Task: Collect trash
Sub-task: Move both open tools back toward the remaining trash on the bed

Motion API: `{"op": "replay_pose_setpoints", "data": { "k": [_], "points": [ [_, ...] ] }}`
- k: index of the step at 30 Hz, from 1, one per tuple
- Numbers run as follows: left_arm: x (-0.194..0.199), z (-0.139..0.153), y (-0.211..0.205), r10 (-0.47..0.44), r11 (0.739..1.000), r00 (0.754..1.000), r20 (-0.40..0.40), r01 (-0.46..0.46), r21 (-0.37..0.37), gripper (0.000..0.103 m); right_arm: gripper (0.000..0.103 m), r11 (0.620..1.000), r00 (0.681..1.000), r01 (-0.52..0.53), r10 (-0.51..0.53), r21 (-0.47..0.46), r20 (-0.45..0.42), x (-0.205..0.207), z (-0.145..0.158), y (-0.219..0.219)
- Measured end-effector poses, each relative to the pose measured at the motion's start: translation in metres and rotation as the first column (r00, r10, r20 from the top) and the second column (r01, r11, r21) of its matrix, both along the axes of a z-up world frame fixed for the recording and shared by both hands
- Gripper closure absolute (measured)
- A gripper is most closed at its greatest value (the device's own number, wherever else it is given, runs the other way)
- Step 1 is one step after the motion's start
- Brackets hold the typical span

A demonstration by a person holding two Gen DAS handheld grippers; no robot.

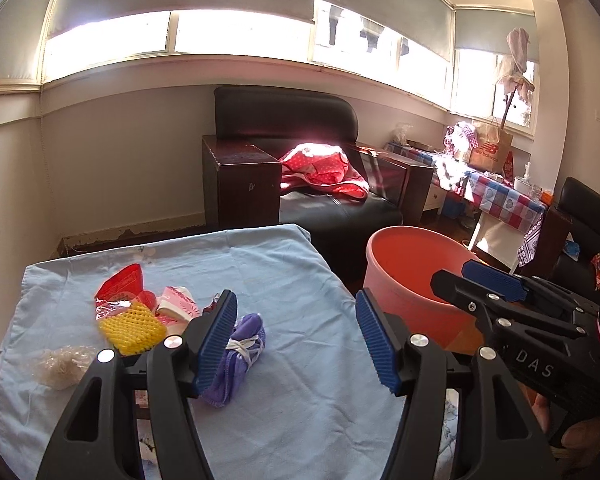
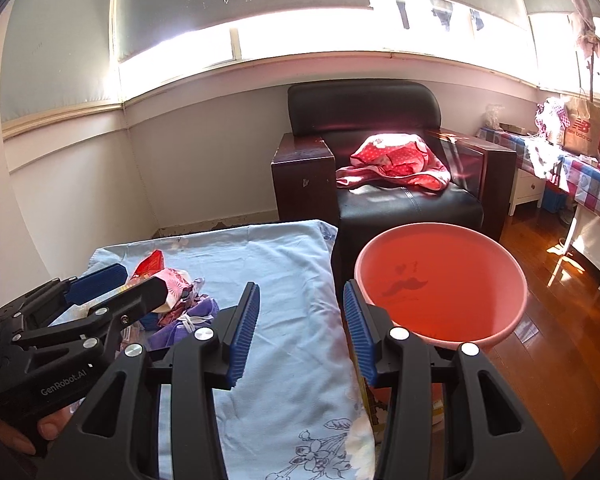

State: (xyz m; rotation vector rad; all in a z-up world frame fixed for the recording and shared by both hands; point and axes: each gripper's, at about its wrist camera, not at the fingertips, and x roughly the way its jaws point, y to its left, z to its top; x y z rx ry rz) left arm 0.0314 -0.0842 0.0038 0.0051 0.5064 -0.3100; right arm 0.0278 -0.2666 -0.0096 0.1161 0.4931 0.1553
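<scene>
We see the trash gathered at about nine o'clock on the light blue cloth (image 1: 284, 280) that covers the table: a crumpled red wrapper (image 1: 120, 282), a yellow foam net sleeve (image 1: 134, 327) with an open mesh, a pink-and-white patterned packet (image 1: 178, 304), a wad of clear crinkled plastic (image 1: 62, 366) and a bunched purple cloth (image 1: 236, 360) tied with a white string. These pieces lie close together, several touching. Our left gripper (image 1: 296, 344) hangs over the cloth with its blue ribbed pads spread wide and nothing between them; its left pad overlaps the purple cloth in this view, though we cannot tell whether it touches. Our right gripper (image 2: 300, 334) is likewise parted and empty, straddling the cloth's right edge. Just beside the table at two o'clock stands a salmon-pink bucket (image 2: 516, 276), round, smooth-walled and translucent in the sun, with a dark moustache print showing on its wall. Beyond it, at twelve o'clock, a black armchair (image 2: 400, 204) carries a red dotted garment (image 2: 400, 164).
</scene>
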Motion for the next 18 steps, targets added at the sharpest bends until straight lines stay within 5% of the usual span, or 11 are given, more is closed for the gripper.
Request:
{"op": "replay_pose_setpoints", "data": {
  "k": [18],
  "points": [
    [-0.033,-0.042,0.130,0.203,0.979,0.976,-0.083,-0.204,0.003,0.042,0.058,0.988,0.982,-0.157,0.156,0.005,-0.104,0.025,-0.027,0.058]
  ]
}}
